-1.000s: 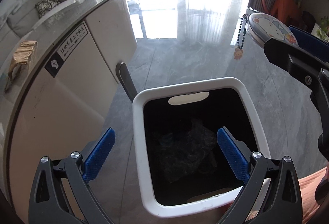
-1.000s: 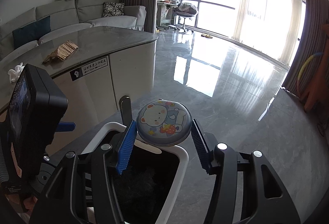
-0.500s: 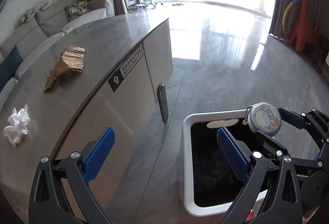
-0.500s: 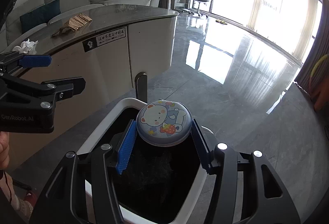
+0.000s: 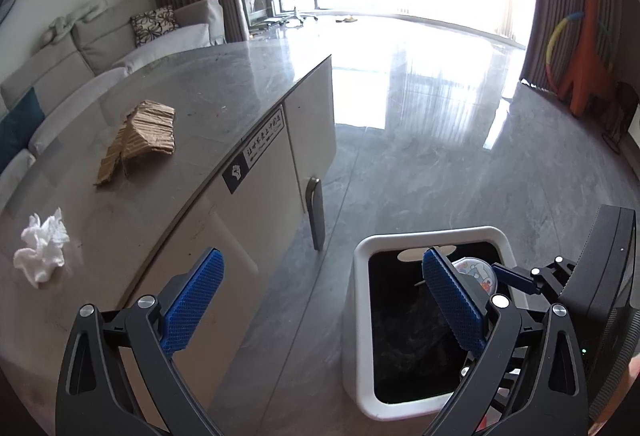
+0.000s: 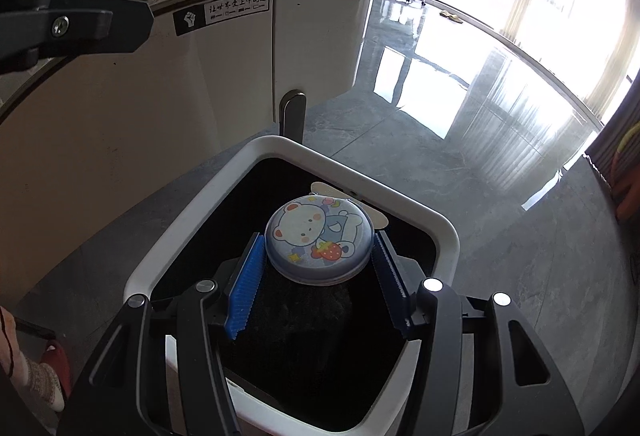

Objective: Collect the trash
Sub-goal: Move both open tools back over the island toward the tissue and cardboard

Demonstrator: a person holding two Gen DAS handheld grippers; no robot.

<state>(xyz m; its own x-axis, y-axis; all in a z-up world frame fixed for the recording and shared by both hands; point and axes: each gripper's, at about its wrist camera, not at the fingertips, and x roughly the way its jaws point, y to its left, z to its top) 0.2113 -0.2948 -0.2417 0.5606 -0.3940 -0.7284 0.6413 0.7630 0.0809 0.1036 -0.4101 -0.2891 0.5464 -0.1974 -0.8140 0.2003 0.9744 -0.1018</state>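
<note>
A round tin with a cartoon bear lid sits between the fingertips of my right gripper, just above the mouth of the white bin with its black liner. The jaws are opening, and a thin gap shows between each blue pad and the tin. In the left wrist view the tin shows over the bin, partly hidden behind a blue pad. My left gripper is open and empty, left of the bin. On the grey counter lie a piece of crumpled cardboard and a white tissue wad.
The counter's cabinet with a dark handle stands close behind the bin. Glossy grey floor stretches toward the bright windows. An orange giraffe toy stands at far right. A person's socked foot is beside the bin.
My right gripper has sunk with the tin toward the bin's mouth and its jaws have widened. My left gripper has risen and swung left, bringing the counter into view.
</note>
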